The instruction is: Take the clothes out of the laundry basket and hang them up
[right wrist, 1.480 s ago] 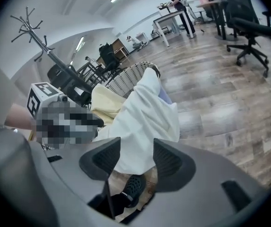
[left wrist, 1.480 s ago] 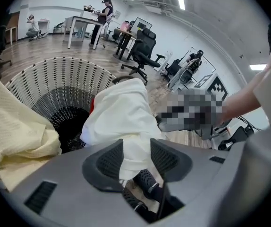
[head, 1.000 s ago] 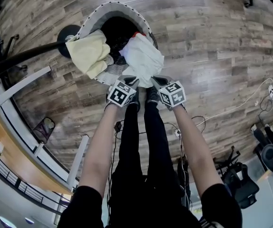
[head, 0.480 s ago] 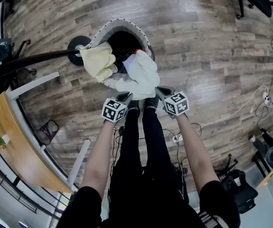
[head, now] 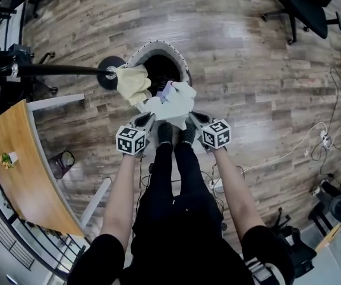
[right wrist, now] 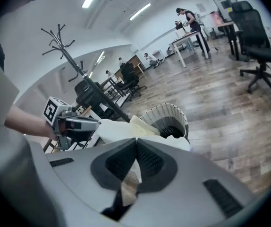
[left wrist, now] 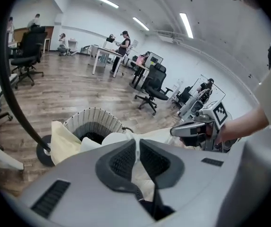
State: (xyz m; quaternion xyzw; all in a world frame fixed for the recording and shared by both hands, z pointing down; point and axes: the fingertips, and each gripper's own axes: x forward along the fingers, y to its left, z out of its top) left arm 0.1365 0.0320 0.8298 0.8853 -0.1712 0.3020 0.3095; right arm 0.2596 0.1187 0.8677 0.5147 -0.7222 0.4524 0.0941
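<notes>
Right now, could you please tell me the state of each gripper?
Left gripper: closed on the white garment; its jaws have just been closing.
Right gripper: closed on the same white garment.

Wide open over bare floor (head: 248,94) right of the basket (head: 152,44). Hemmed in on the left by a coat-stand pole (head: 57,70) just beside the rim, a wooden table (head: 16,153) beyond.
</notes>
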